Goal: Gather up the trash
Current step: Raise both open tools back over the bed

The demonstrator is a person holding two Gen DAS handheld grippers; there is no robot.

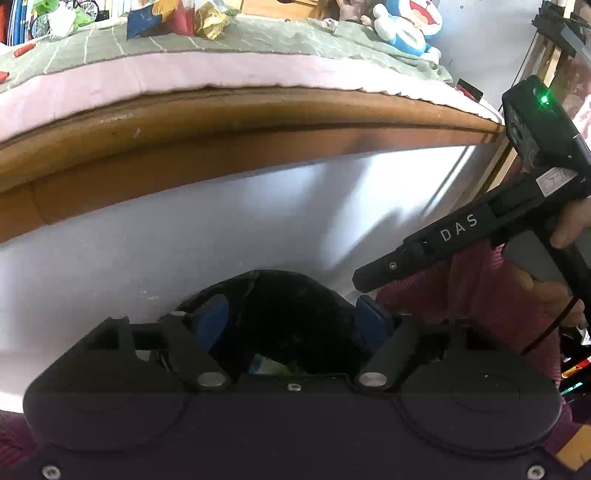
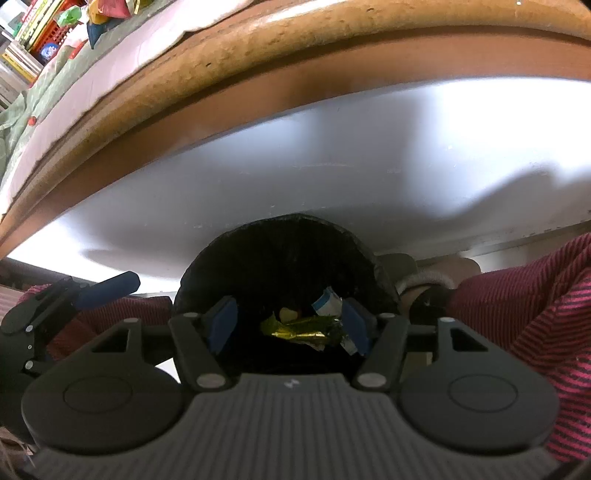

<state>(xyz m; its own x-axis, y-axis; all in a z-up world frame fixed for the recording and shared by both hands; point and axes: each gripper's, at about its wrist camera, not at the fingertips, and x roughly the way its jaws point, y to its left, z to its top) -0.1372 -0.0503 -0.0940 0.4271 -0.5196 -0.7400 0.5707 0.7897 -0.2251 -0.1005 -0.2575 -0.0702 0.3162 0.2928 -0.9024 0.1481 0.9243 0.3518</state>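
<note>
A round black trash bin sits on the floor against the bed's side. In the right wrist view my right gripper hangs open over its mouth. A crumpled gold wrapper and a blue-and-white wrapper lie inside, close to the right pad. In the left wrist view my left gripper is also open above the bin, with a pale scrap low inside. More trash lies on the bed: a gold wrapper, a blue-and-red packet and a green one.
The bed's wooden frame and white side panel rise just beyond the bin. A green blanket and a blue plush toy are on top. A person's striped red sleeves flank the bin. Books stand at far left.
</note>
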